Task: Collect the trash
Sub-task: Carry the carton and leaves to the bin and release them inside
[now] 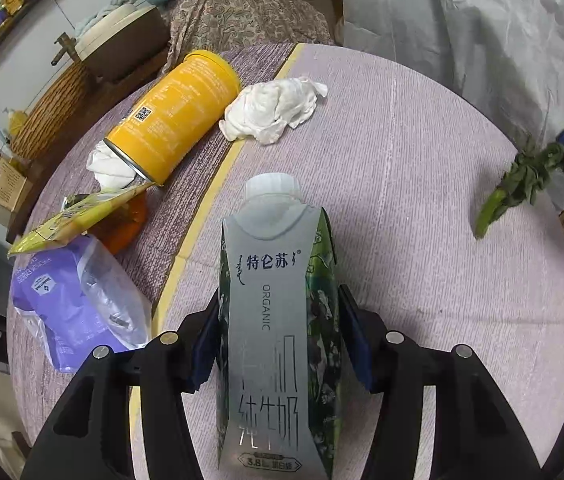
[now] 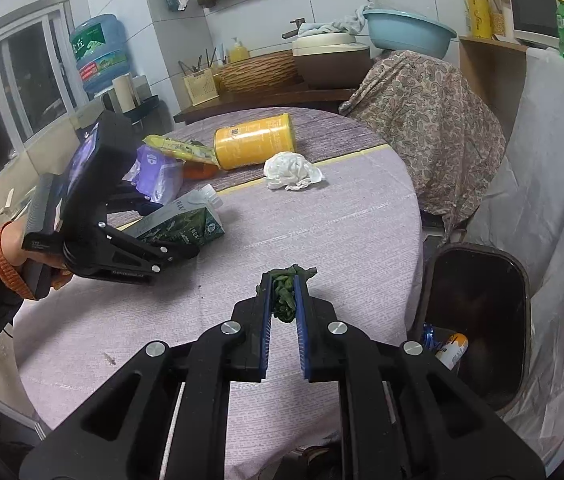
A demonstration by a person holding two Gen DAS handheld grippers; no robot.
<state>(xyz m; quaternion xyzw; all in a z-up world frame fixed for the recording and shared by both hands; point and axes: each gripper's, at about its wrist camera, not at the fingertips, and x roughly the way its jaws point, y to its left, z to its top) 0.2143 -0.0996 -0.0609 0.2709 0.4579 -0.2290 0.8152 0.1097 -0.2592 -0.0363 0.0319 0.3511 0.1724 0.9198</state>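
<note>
A silver and green milk carton (image 1: pixel 268 320) lies on the round table's lilac cloth (image 1: pixel 422 240), white cap pointing away. My left gripper (image 1: pixel 280 308) is shut on it, a blue pad pressed to each side; the right wrist view shows this carton (image 2: pixel 186 220) at the left, tilted in that gripper (image 2: pixel 178 248). My right gripper (image 2: pixel 283 288) is shut on a wilted bunch of green leaves (image 2: pixel 284 300), held above the cloth near the table's right edge. From the left wrist camera the leaves (image 1: pixel 522 184) hang at the far right.
A yellow can (image 1: pixel 174 120) lies on its side with a tissue in its mouth. A crumpled white tissue (image 1: pixel 274 110), a purple bag (image 1: pixel 70 304) and a yellow pouch (image 1: pixel 82 216) lie nearby. A dark trash bin (image 2: pixel 478 320) stands right of the table, with litter inside.
</note>
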